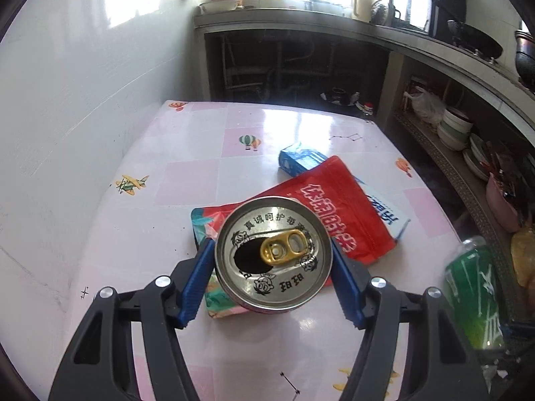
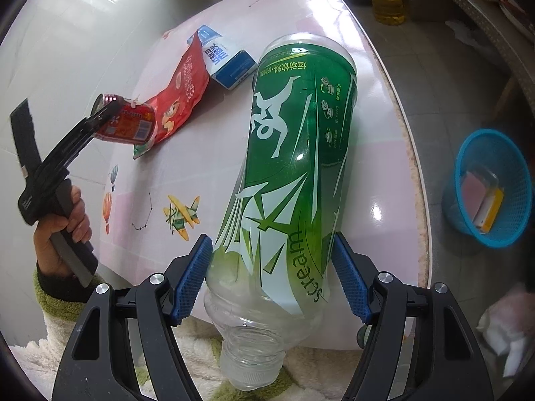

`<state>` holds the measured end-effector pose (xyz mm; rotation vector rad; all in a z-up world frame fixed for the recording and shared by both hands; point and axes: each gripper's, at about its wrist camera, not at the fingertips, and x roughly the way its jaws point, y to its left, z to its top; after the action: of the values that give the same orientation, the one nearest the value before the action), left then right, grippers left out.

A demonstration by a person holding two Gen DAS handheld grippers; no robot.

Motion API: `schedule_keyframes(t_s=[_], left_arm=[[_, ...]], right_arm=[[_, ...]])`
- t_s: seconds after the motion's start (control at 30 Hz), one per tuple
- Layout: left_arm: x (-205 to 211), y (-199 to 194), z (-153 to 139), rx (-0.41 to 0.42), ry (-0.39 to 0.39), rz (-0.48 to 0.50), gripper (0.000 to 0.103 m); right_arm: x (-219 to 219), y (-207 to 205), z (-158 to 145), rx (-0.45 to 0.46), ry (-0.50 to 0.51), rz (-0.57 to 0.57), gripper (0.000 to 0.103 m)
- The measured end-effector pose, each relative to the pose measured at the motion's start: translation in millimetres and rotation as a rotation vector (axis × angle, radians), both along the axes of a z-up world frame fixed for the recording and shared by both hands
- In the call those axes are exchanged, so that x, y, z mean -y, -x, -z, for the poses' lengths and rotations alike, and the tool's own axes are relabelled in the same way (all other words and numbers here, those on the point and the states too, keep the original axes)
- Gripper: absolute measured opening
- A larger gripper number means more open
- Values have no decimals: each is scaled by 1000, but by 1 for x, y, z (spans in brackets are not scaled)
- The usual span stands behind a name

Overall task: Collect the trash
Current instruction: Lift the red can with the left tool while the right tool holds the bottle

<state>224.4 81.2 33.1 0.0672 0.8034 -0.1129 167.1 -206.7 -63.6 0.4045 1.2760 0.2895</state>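
A silver-topped drink can point(image 1: 277, 227) with a gold pull tab sits between the blue pads of my left gripper point(image 1: 272, 244), which is shut on its sides. The right wrist view shows that can point(image 2: 128, 123) held tilted above the table by the left gripper point(image 2: 107, 110). My right gripper point(image 2: 271, 240) is shut on a green-labelled clear plastic bottle point(image 2: 294, 167), neck toward the camera, base pointing away over the table. The bottle point(image 1: 474, 294) shows at the left wrist view's right edge. A red snack bag point(image 1: 344, 214) and a blue-and-white carton point(image 1: 297, 162) lie on the table.
The table point(image 1: 200, 140) has a pink-and-white patterned cloth and stands against a white wall. A blue plastic basket point(image 2: 468, 214) holding small boxes stands on the floor to the right. An oil bottle point(image 2: 388, 0) stands on the floor beyond. Shelves with bowls point(image 1: 454, 127) run along the right.
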Motion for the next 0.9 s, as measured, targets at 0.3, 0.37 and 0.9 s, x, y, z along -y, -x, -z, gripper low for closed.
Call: schedule_keyframes(t_s=[0.3, 0.37, 0.9], left_arm=[[47, 77, 4, -86, 92, 223, 65], [58, 86, 13, -99, 106, 243, 65], [79, 96, 38, -50, 95, 271, 65]], right_arm=[[-4, 0, -1, 4, 25, -4, 68], [-6, 0, -3, 7, 44, -9, 68], [-4, 1, -2, -8, 61, -3, 71]])
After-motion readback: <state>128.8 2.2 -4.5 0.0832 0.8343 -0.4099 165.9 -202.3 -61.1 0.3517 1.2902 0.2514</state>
